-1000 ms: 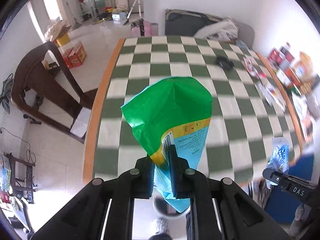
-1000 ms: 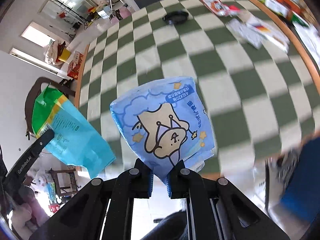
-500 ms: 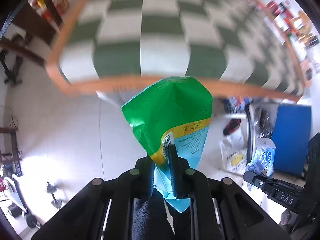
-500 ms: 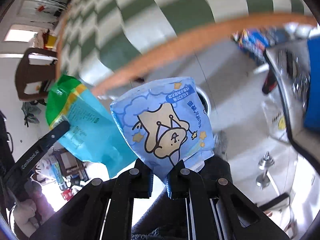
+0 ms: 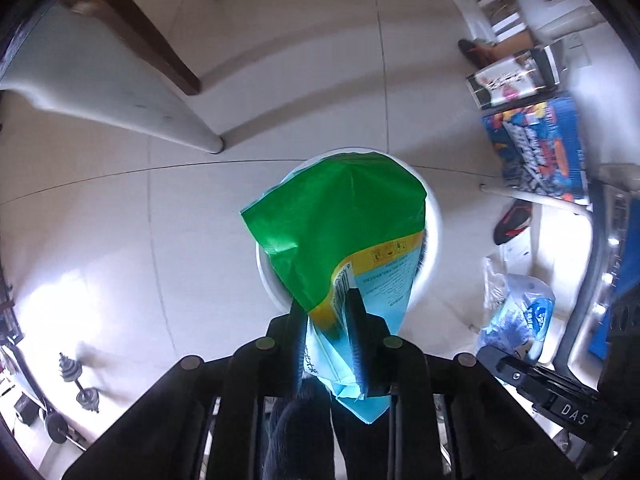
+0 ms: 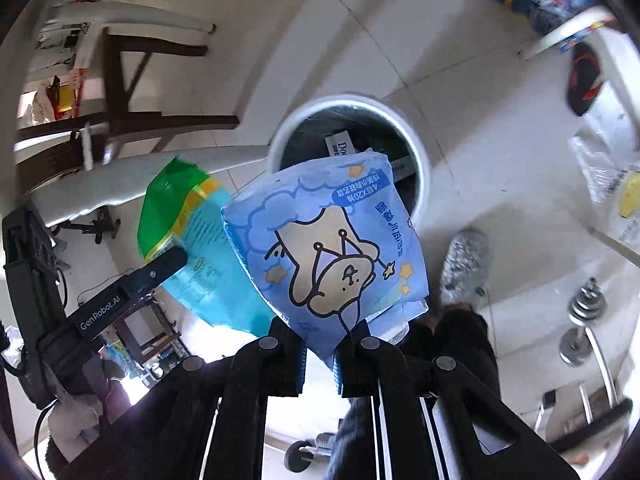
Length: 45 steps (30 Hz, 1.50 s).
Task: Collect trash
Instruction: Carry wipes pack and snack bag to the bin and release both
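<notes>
Pale floor tiles (image 5: 100, 240) fill both wrist views, with a white round trash bin (image 6: 420, 168) standing on them below the two grippers. From the left wrist view, the left gripper (image 5: 326, 312) points steeply down, and a green and blue bag (image 5: 344, 232) sits between its fingers; its lower blue end runs back past the fingertips toward the camera, while its green upper part fans out ahead and covers most of the bin's mouth, so only the bin's white rim (image 5: 434, 216) shows around it. The jaws are opening at this moment, with the bag still in the gap between them; whether the pads still press on it cannot be told. In the right wrist view, the right gripper (image 6: 322, 340) is clamped on the bottom corner of a light blue bag with a cartoon bear (image 6: 332, 240), which stands up from the fingertips and overlaps the near edge of the bin. Behind it the bin's dark inside shows other rubbish, including a white packet with black print (image 6: 340, 146). The left gripper and its green bag appear at the left of this view, just beside the blue bag. Dark wooden chair legs (image 5: 160, 40), a grey slipper (image 6: 464, 264) and dumbbells (image 6: 580, 328) lie on the floor around.
</notes>
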### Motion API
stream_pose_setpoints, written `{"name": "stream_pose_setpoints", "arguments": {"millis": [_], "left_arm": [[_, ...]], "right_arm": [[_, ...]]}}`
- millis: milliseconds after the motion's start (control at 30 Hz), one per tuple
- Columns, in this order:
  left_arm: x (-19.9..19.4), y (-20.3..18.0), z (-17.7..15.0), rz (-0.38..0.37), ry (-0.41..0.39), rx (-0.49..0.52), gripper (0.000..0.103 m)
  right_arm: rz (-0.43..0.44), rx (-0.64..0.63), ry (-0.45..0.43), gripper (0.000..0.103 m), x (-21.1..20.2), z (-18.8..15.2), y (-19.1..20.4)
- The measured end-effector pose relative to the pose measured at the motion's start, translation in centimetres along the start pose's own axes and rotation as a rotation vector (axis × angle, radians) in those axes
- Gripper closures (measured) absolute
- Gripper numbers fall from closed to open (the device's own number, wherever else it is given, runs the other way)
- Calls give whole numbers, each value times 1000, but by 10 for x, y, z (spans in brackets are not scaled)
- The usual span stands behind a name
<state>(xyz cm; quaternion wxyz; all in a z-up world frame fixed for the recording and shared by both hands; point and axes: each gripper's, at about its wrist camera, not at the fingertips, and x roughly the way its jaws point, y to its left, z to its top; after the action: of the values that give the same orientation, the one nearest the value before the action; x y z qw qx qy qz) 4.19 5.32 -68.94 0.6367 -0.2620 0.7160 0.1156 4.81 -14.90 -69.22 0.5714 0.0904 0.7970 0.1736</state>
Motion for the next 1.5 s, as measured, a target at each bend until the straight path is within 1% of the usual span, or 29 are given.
{"name": "stream_pose_setpoints", "arguments": {"millis": [33, 67, 100, 133, 167, 200, 233, 267, 300, 333, 367, 400, 433, 467, 500, 533, 600, 700, 767, 867, 1000, 1133, 1267, 1500], "left_arm": [[14, 2, 5, -2, 11, -4, 83], [29, 3, 11, -4, 22, -3, 82], [39, 3, 14, 8, 27, 3, 75], [44, 6, 15, 19, 25, 6, 55], [51, 8, 16, 31, 21, 9, 43], [57, 10, 16, 38, 17, 9, 27], [58, 17, 15, 42, 11, 1, 25], [59, 20, 14, 49, 4, -6, 24], [59, 23, 12, 56, -1, -8, 21], [58, 26, 9, 69, -8, -12, 7], [57, 29, 7, 88, -17, -12, 0], [55, 31, 5, 99, -31, -8, 0], [53, 32, 2, 116, -42, -5, 0], [52, 35, 1, 128, -47, -4, 0], [47, 35, -4, 134, -61, -3, 0], [45, 38, -5, 136, -71, -2, 0], [36, 38, -12, 146, -92, -3, 0], [31, 39, -16, 151, -111, -9, 0], [25, 39, -20, 145, -117, -16, 0], [16, 32, -28, 145, -123, -15, 0], [-4, 26, -43, 141, -124, -23, 0], [-28, 20, -60, 135, -130, -29, 0], [-53, 14, -74, 129, -131, -26, 0], [-101, 6, -102, 122, -96, -31, 0]], "right_arm": [[-2, -1, 1, 92, 12, 7, -5], [2, -13, 14, 92, 33, 20, -12], [-2, -13, 20, 92, 48, 29, -17], [-3, -12, 23, 92, 59, 37, -22], [0, -15, 35, 91, 74, 47, -28], [-1, -18, 47, 88, 85, 56, -33], [-3, -16, 54, 79, 98, 64, -39], [1, -14, 60, 72, 107, 69, -42], [2, -12, 65, 58, 115, 73, -45], [-3, -9, 65, 48, 120, 75, -44], [-14, -7, 60, 44, 126, 78, -47], [-22, -7, 57, 32, 128, 78, -48], [-29, -7, 52, 19, 130, 78, -48], [-51, -12, 38, 13, 129, 77, -49], [-76, -22, 28, 5, 128, 77, -47], [-109, -36, 15, 2, 126, 75, -45], [-197, -79, -22, 2, 120, 71, -39], [-303, -130, -72, 0, 111, 61, -30], [-353, -154, -96, 0, 106, 55, -26], [-401, -181, -126, 0, 94, 48, -22], [-414, -188, -162, 0, 72, 36, -15], [-418, -203, -187, 0, 41, 20, -6], [-425, -221, -204, 0, 11, -2, 5], [-419, -236, -216, 0, -41, -41, 27]]}}
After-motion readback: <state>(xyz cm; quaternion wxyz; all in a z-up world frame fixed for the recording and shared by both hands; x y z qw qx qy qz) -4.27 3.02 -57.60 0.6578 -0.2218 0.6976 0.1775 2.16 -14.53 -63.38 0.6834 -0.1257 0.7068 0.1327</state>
